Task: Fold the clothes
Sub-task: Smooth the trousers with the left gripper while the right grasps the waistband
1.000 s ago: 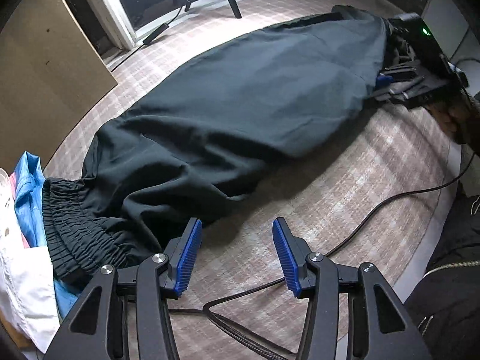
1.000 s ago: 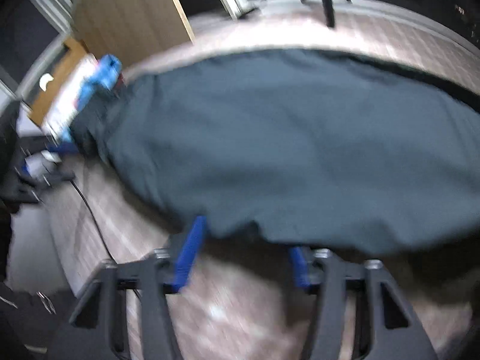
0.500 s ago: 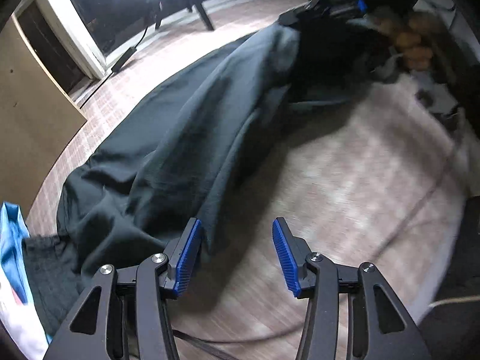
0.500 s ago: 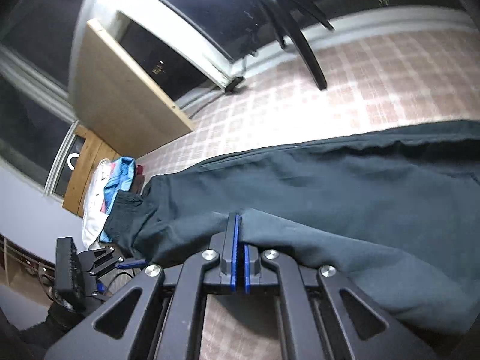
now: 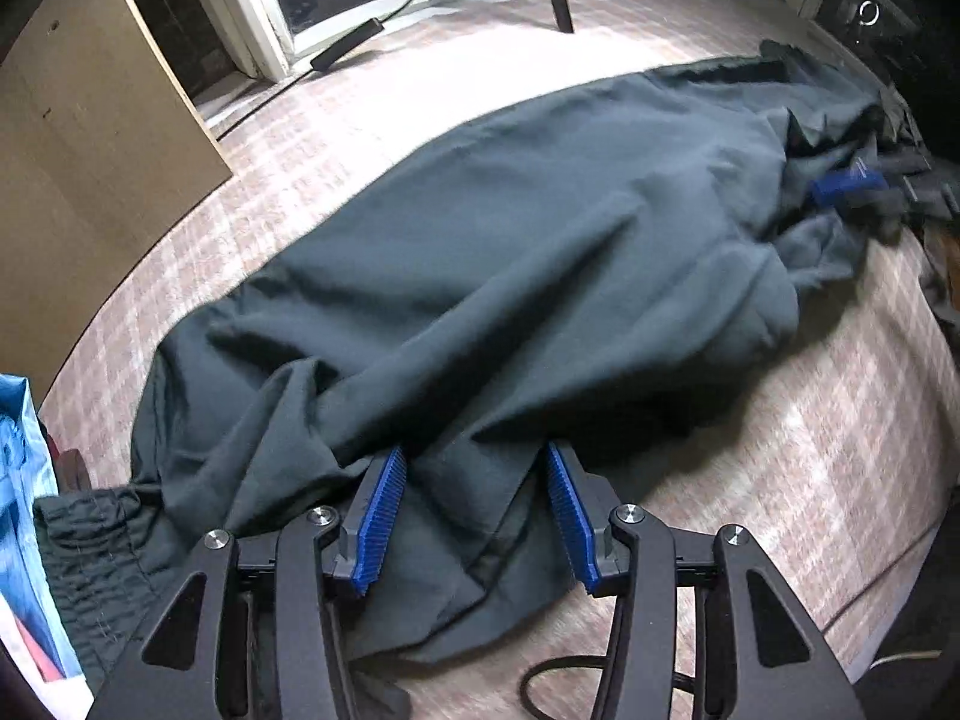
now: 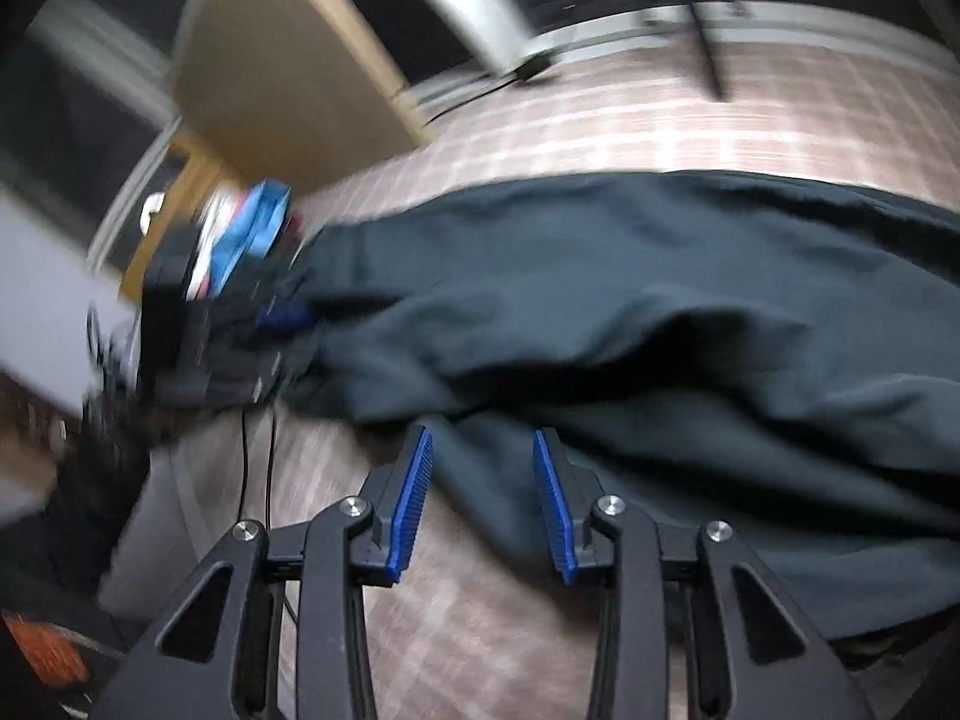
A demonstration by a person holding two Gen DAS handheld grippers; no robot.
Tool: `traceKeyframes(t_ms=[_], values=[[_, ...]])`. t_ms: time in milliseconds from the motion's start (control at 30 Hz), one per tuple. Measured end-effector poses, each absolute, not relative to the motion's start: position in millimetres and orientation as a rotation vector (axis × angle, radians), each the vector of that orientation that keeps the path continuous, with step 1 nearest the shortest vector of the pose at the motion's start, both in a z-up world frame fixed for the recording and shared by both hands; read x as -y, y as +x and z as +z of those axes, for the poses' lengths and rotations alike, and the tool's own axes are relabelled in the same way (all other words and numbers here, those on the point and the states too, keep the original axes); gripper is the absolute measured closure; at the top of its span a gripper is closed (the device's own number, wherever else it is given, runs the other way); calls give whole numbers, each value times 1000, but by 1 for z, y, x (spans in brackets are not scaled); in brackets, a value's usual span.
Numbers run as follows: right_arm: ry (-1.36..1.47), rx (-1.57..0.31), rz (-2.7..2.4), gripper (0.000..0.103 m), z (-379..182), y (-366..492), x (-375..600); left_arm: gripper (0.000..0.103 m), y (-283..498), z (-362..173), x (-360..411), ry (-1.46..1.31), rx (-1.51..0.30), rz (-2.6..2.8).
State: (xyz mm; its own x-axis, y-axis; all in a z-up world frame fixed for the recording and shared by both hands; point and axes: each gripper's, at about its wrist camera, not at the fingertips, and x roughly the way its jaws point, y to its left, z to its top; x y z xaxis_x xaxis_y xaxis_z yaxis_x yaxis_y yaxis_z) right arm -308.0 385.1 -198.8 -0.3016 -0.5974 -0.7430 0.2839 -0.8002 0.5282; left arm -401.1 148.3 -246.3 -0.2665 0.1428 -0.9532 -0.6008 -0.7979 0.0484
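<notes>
Dark trousers [image 5: 540,252] lie stretched across the table [image 5: 810,480], matte woven cloth, loosely rumpled, with long soft folds running lengthwise. Gathered elastic waistband [image 5: 90,546] sits at the left end in our left view, ribbed and puckered. The far end is bunched in a heap.

Left tongs [image 5: 474,516]: blue ridged pads [image 5: 381,519] stand apart, a fold of the trouser cloth lying between them, pads not pressing on it. Released.

Right tongs [image 6: 483,504]: jaws opening, blue pads [image 6: 411,504] apart, the trouser hem lying between them and not pinched. View heavily blurred.

The table is covered in a pale pink-and-cream checked cloth, flat weave. A black cable [image 5: 558,678] curls on it by the left tongs.

Beside the waistband, a pile of light blue and white fabric [image 5: 24,510]. Behind, a plain tan board [image 5: 90,150] leans, and a white frame [image 5: 240,6] with chipped paint. No readable writing anywhere.
</notes>
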Motion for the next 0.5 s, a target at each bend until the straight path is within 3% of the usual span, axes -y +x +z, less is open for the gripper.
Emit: traceKeyframes(t_ms=[233,367,433,500], values=[[1425,100,-2025,68,-216,-330,-309,57,-388,-218,-138,-1462,-580,2133],[1324,47,-1963,68,-203,-330,-289,57,-368,-196,-117,-1447,-601,2171],[1269,-1,-1922,55,-195,-323,-279,57,-357,-190,-101,-1463,-592,2188],[1260,-60,-1904,51,-196,-316,-271,57,-347,-194,-87,-1495,-574,2196]])
